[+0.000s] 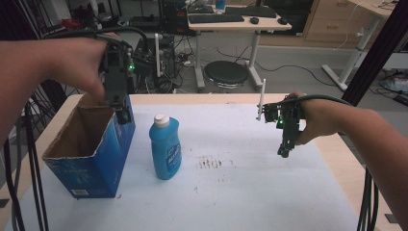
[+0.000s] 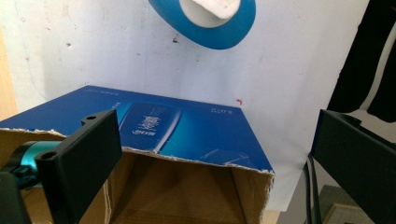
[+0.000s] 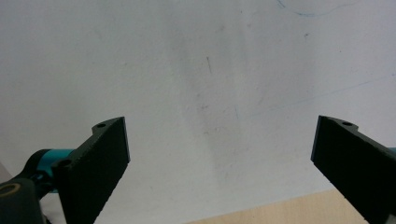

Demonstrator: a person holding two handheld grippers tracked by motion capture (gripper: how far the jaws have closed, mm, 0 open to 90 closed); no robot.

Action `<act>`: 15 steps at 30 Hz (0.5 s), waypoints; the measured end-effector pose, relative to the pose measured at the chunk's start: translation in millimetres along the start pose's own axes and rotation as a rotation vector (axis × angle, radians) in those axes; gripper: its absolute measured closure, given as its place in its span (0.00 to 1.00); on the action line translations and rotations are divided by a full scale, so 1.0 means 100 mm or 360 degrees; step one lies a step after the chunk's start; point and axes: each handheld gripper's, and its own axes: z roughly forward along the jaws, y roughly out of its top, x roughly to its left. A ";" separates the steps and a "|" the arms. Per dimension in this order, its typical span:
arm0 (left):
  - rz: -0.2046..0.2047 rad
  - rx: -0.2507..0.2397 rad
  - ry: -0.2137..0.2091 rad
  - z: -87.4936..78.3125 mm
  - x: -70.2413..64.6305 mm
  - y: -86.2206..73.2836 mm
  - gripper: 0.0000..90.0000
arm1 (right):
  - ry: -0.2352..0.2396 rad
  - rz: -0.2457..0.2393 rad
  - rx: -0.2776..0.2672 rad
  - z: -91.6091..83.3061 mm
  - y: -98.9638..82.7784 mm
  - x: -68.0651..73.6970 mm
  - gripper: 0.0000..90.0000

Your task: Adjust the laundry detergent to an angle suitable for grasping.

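An open blue cardboard box [image 1: 91, 149] with a brown inside stands at the left of the white-covered table. Just right of it stands a blue bottle [image 1: 165, 147] with a white cap. My left gripper [image 1: 122, 115] hangs over the box's far right corner, pointing down. Its own view shows the jaws wide apart above the box [image 2: 187, 130], with nothing between them and the bottle [image 2: 205, 21] beyond. My right gripper [image 1: 285, 151] hovers low over the right of the table. In its own view the jaws are spread wide over the bare white sheet [image 3: 210, 93].
The white sheet [image 1: 240, 192] has a dark smudge [image 1: 210, 163] near its middle. The wooden table edge [image 1: 337, 149] shows at the right. Beyond the table stand a round black stool [image 1: 226, 73] and a desk with keyboards [image 1: 235, 21]. Cables trail down the left side.
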 end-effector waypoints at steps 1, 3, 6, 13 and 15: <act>0.0003 0.0010 0.0002 0.00 -0.01 0.01 0.02 | 0.0000 0.0000 0.0000 0.00 0.00 0.00 0.04; 0.0005 0.0011 0.0003 0.00 -0.03 0.02 0.02 | -0.0002 0.0014 0.0000 -0.02 -0.01 0.01 0.04; 0.0010 0.0011 -0.0003 -0.01 -0.05 0.04 0.02 | -0.0006 0.0018 -0.0003 -0.03 -0.02 0.02 0.04; -0.0020 -0.0013 -0.0004 -0.04 -0.02 0.05 0.02 | -0.0027 0.0005 0.0015 -0.02 -0.04 0.07 0.04; -0.0029 -0.0022 0.0000 -0.04 -0.02 0.05 0.02 | -0.0029 -0.0002 0.0010 -0.04 -0.05 0.08 0.04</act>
